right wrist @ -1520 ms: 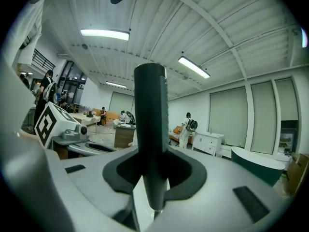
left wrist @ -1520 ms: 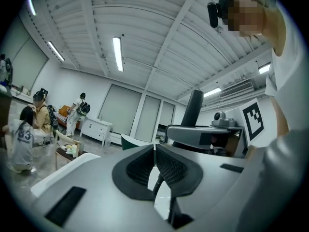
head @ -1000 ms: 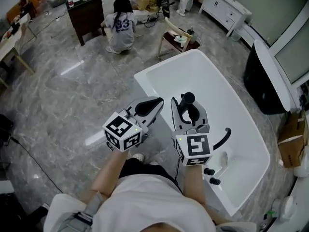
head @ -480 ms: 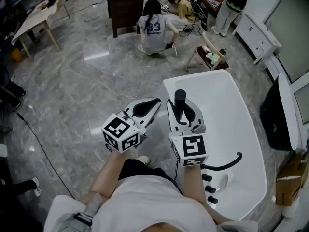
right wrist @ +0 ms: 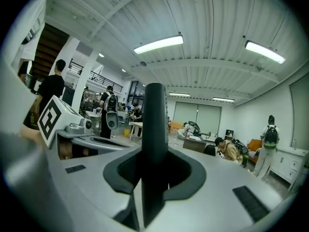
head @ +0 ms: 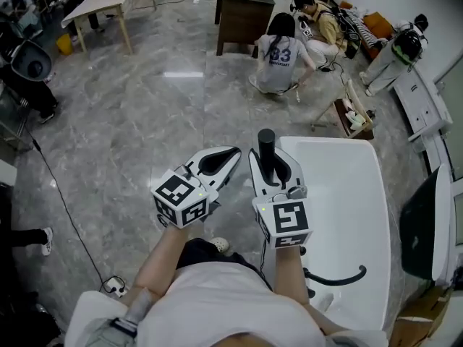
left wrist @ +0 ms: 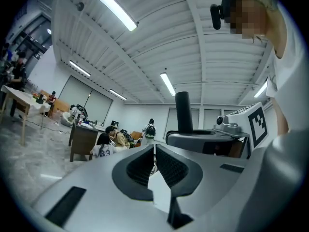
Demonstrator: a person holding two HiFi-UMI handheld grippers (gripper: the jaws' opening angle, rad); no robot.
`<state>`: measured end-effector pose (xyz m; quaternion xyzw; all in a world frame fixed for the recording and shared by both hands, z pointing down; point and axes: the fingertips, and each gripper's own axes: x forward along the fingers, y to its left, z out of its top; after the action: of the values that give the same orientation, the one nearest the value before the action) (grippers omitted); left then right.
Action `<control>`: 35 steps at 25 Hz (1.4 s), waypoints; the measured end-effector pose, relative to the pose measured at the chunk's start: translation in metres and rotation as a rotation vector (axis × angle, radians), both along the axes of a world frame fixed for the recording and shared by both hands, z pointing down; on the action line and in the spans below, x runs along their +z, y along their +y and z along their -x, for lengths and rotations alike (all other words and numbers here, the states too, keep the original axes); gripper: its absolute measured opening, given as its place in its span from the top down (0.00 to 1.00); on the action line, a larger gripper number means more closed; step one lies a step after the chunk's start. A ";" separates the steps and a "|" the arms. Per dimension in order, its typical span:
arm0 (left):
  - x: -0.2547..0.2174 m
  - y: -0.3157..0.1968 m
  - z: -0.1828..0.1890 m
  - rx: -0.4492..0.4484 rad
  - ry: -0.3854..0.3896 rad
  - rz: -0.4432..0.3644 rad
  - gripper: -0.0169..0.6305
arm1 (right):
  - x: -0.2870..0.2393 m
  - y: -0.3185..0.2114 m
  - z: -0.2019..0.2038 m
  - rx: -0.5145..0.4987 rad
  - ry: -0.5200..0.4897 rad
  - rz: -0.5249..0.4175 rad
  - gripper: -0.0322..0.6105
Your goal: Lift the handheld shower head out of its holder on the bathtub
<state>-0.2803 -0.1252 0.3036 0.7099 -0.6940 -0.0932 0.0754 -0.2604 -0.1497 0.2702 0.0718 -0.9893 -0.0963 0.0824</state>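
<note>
My right gripper [head: 267, 155] is shut on the black shower head [head: 266, 144], whose round handle stands up between its jaws; in the right gripper view the shower head [right wrist: 154, 129] fills the middle between the pads of the right gripper [right wrist: 154, 170]. It is held clear of the white bathtub [head: 365, 194], over the tub's near left rim. My left gripper [head: 233, 154] hangs beside it over the floor, shut and empty; in the left gripper view the left gripper [left wrist: 153, 151] has its pads meeting. A black curved spout [head: 336, 277] stays on the tub's near rim.
A person in a numbered shirt [head: 278, 53] sits on the marble floor, with others behind. A dark desk [head: 242, 13], a wooden table [head: 101, 2] and a small chair [head: 354, 118] stand further off. A black cable [head: 65, 201] runs over the floor at left.
Both grippers and the head view have swung left, away from the tub, which has slid to the picture's right. The shower head stays in the right gripper.
</note>
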 end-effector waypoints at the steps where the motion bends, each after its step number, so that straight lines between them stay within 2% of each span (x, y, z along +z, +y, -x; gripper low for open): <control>1: 0.001 0.005 0.006 -0.015 0.000 0.001 0.94 | 0.001 0.005 0.007 -0.018 -0.005 0.008 0.78; 9: 0.004 0.049 0.052 -0.144 -0.003 0.000 0.94 | 0.004 0.048 0.052 -0.151 -0.028 0.049 0.78; 15: 0.012 0.076 0.072 -0.234 0.007 0.004 0.94 | 0.018 0.076 0.073 -0.238 0.004 0.043 0.78; 24: 0.020 0.118 0.075 -0.371 0.059 0.024 0.94 | 0.033 0.112 0.082 -0.363 0.058 0.093 0.78; 35: 0.029 0.145 0.072 -0.441 0.072 0.035 0.94 | 0.046 0.141 0.078 -0.435 0.072 0.179 0.78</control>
<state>-0.3520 0.0198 0.3321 0.5355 -0.8310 -0.1207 0.0903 -0.3380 -0.0086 0.3160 -0.1542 -0.9825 -0.0263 0.1008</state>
